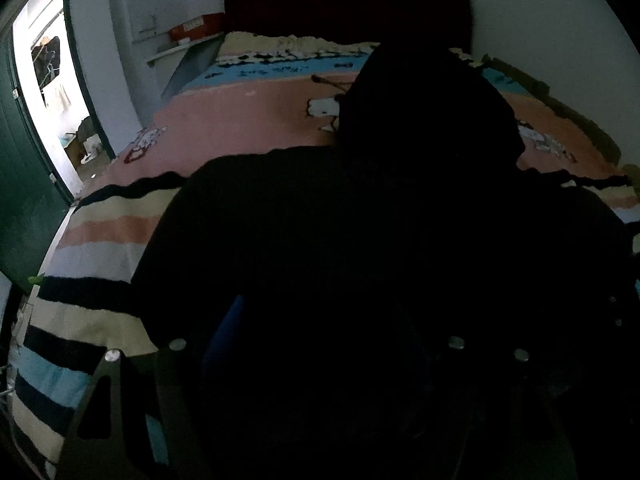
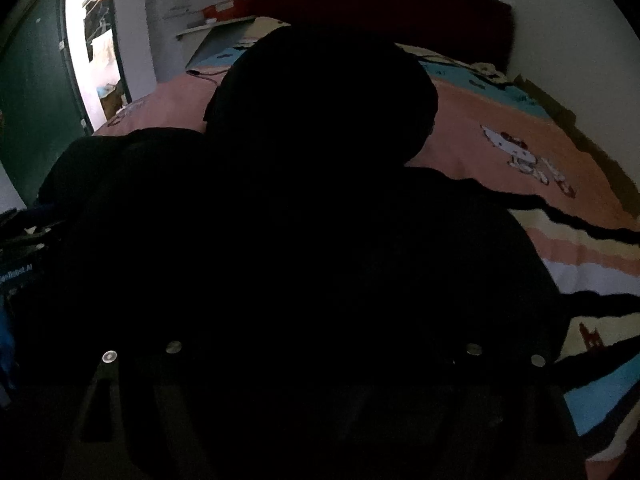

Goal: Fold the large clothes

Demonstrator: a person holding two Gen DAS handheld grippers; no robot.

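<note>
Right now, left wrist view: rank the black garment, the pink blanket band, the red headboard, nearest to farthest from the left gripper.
1. Black garment: directly ahead of the left gripper, filling the lower frame.
2. Pink blanket band: beyond the garment, mid-bed, showing mostly to its left.
3. Red headboard: at the far end of the bed, against the wall.
</note>
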